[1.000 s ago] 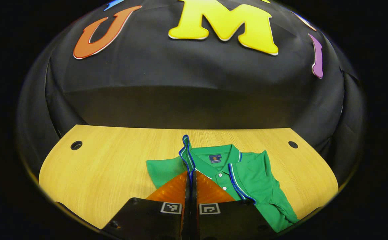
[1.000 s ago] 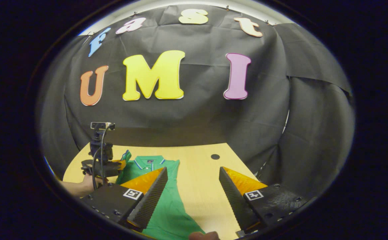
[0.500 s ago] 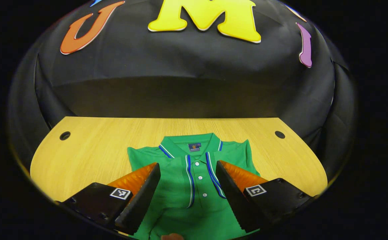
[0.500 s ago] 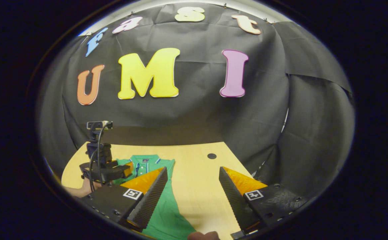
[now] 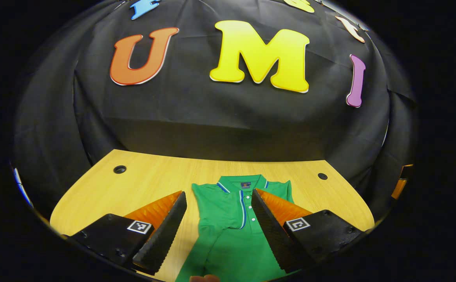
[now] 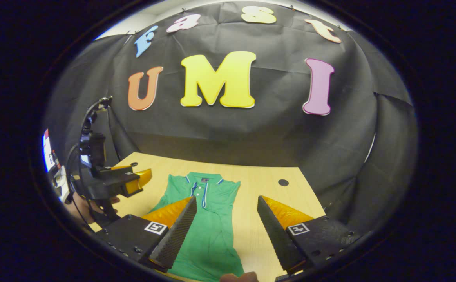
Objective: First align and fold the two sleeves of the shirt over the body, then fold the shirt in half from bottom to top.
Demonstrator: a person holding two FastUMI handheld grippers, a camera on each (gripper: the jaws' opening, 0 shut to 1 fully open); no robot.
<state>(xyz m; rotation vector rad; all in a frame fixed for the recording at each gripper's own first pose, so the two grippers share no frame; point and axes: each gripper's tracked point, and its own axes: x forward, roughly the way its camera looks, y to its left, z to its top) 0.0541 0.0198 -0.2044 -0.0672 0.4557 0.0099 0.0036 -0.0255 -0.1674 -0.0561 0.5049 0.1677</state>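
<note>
A green polo shirt (image 5: 234, 231) with blue-and-white trim lies collar-away on the wooden table (image 5: 142, 188). Both sleeves are folded in over the body, so it forms a narrow strip. My left gripper (image 5: 218, 194) is open above the shirt's chest, holding nothing. In the right gripper view the shirt (image 6: 208, 223) runs toward me. My right gripper (image 6: 226, 198) is open over the shirt's right edge and the bare table, its fingers apart with nothing between them. The left gripper (image 6: 134, 181) hovers off the shirt's left side, held by a hand (image 6: 77, 205).
The table has a round cable hole near each far corner (image 5: 120, 169) (image 5: 322, 176) (image 6: 283, 182). Black cloth walls close in behind and on both sides. A fingertip (image 6: 237, 277) shows at the bottom edge. A cable (image 6: 89, 117) rises from the left gripper.
The left gripper was shut on the left sleeve, then opened and let it drop onto the body. It has since pulled back and to the left. The right gripper stayed open.
</note>
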